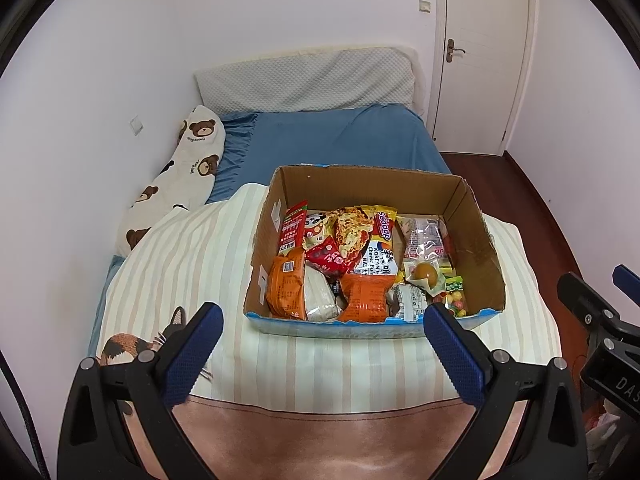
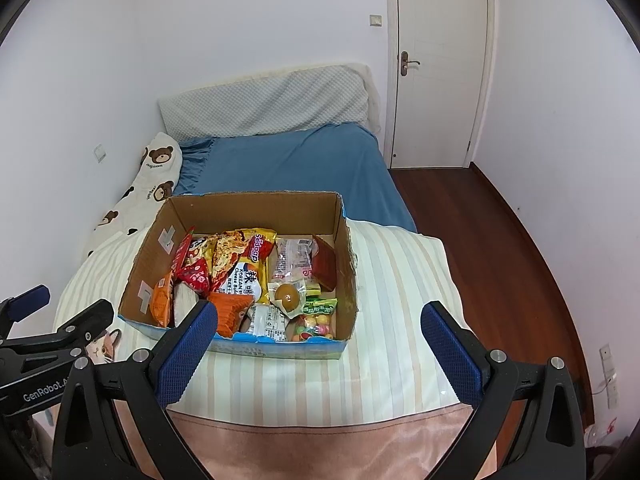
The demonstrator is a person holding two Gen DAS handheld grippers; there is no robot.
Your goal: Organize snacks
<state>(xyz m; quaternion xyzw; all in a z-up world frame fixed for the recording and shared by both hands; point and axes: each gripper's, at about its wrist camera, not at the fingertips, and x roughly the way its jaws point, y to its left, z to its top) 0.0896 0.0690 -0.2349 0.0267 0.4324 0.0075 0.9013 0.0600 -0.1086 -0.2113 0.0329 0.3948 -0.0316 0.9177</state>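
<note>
An open cardboard box point(image 1: 476, 216) point(image 2: 344, 240) sits on a striped quilt on the bed. It holds several snack packs: orange bags point(image 1: 286, 286) point(image 2: 230, 312), a yellow Sedaap noodle pack point(image 1: 380, 244) point(image 2: 250, 268), a red packet point(image 1: 330, 258), a packed braised egg point(image 1: 424, 274) point(image 2: 288, 296) and a bag of coloured candies point(image 1: 456, 304) point(image 2: 316, 326). My left gripper point(image 1: 324, 326) is open and empty, hovering before the box's near wall. My right gripper point(image 2: 320, 326) is open and empty, near the box's front right corner.
The striped quilt point(image 1: 180, 264) point(image 2: 400, 280) covers the near bed; blue sheet point(image 1: 340, 136), grey pillow point(image 1: 312, 80) and a bear-print pillow point(image 1: 180, 176) lie behind. A white door point(image 2: 440, 60) and wooden floor point(image 2: 480, 240) are to the right.
</note>
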